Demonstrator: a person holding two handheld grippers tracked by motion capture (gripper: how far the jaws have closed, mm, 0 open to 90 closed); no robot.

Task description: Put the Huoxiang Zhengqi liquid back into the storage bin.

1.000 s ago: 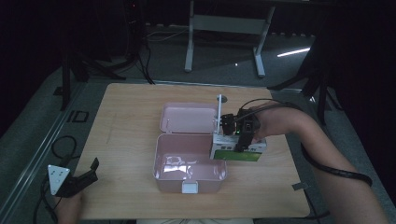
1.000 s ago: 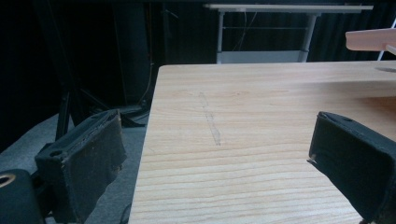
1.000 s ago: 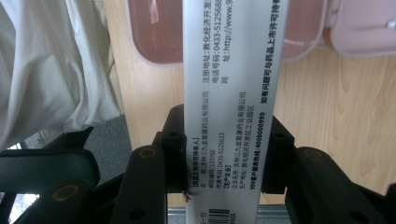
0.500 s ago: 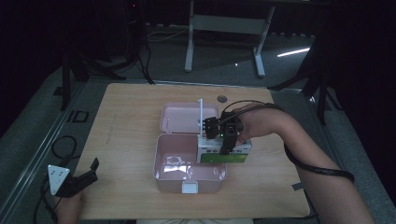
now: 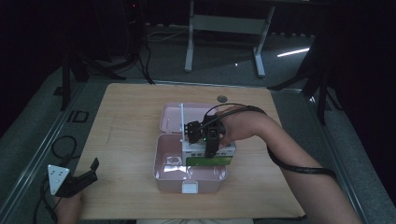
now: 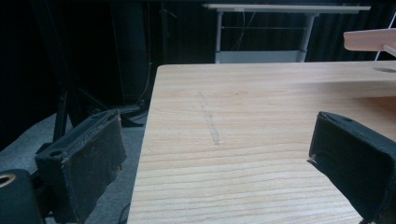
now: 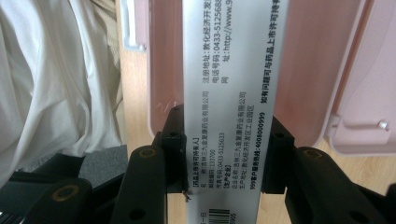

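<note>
An open pink box (image 5: 169, 169) sits mid-table, its lid (image 5: 170, 119) lying flat behind it. My right gripper (image 5: 206, 141) is shut on a white and green carton (image 5: 208, 161), which hangs over the right part of the box. In the right gripper view the carton (image 7: 233, 84) with printed text stands between both jaw pads (image 7: 173, 140), with the pink box (image 7: 303, 70) below it. At the table's front left corner my left gripper (image 5: 86, 176) is open; in its own view my left gripper (image 6: 219, 135) has only bare wood between its jaws.
The wooden table (image 5: 130, 116) has a round cable hole (image 5: 222, 98) near its back edge. A white table frame (image 5: 224, 23) stands on the floor behind. White cloth (image 7: 56, 70) lies at the box's front side. A black cable (image 5: 299, 165) trails along the right forearm.
My right gripper has carried the carton leftward, from beside the box's right wall to over its right part. The left gripper has stayed still.
</note>
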